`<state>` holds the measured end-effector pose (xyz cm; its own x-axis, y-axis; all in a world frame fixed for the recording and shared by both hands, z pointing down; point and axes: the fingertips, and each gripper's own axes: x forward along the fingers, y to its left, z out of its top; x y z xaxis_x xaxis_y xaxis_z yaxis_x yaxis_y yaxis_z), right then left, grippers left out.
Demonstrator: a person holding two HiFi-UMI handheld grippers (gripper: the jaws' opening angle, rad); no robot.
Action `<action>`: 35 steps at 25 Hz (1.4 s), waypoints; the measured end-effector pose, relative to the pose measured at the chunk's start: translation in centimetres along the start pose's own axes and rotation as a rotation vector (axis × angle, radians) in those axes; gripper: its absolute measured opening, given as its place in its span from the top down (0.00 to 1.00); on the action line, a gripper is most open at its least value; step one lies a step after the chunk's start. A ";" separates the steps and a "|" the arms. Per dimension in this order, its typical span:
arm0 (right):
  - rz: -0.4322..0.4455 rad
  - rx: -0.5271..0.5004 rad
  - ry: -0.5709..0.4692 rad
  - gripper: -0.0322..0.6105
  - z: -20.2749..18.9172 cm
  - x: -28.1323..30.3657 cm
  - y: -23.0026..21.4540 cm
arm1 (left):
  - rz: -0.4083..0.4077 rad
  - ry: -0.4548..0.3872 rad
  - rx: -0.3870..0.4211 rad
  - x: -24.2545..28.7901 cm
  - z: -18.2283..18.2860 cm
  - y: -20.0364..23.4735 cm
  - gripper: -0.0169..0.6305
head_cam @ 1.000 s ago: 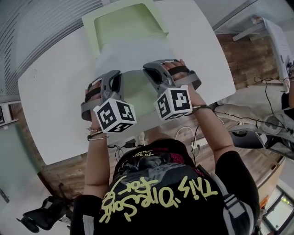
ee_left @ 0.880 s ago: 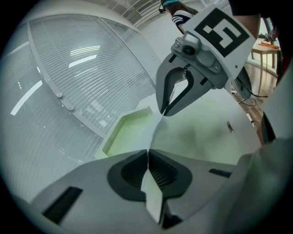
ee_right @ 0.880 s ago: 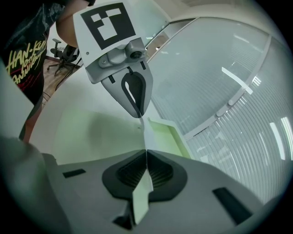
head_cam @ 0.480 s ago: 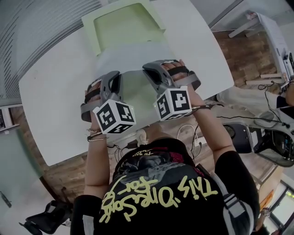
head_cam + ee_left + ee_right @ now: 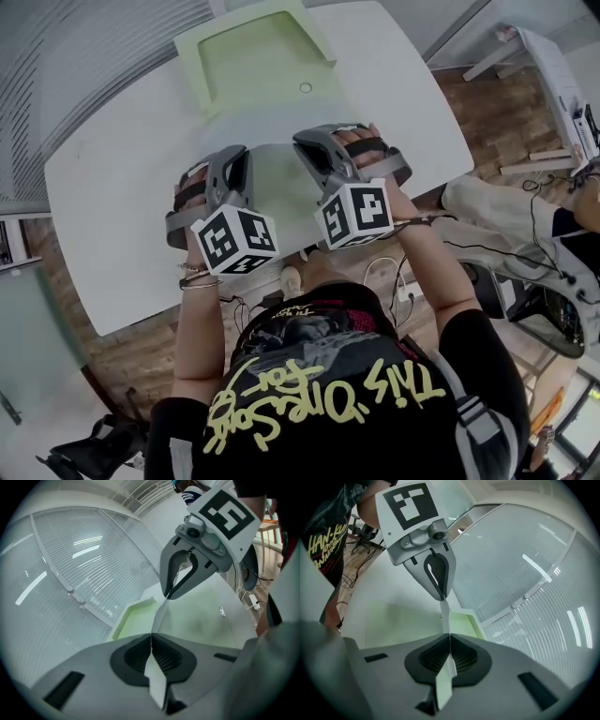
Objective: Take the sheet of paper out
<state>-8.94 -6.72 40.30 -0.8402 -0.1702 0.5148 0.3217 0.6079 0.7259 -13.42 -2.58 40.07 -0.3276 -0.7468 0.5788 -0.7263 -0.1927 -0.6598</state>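
Note:
A pale green folder (image 5: 253,56) lies open at the far side of the white table (image 5: 112,216). A thin sheet of paper (image 5: 277,192) reaches from the folder's near end toward me, lifted off the table at its near edge. My left gripper (image 5: 232,161) is shut on the sheet's near left part, and my right gripper (image 5: 323,142) is shut on its near right part. In the left gripper view the sheet (image 5: 197,620) runs pinched into the closed jaws (image 5: 151,634). The right gripper view shows its jaws (image 5: 450,635) clamped on the sheet's edge (image 5: 446,616).
The table's near edge runs just under my hands. Cables and a power strip (image 5: 403,291) lie on the wooden floor below. Chairs and desk legs (image 5: 553,291) stand to the right. Window blinds (image 5: 70,573) line the far side beyond the folder.
Both grippers have drawn back toward me and risen a little with the sheet. More of the folder's green inside now shows, including a small ring mark.

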 end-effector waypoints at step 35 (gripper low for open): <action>-0.206 -0.085 -0.052 0.94 5.9 -6.5 -4.1 | 0.161 -0.094 0.056 -7.1 2.9 3.7 0.95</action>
<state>-7.35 -3.50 31.30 -0.9127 -0.2425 0.3289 0.1745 0.4965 0.8503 -12.04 0.18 32.10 -0.3774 -0.8266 0.4176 -0.6330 -0.0990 -0.7678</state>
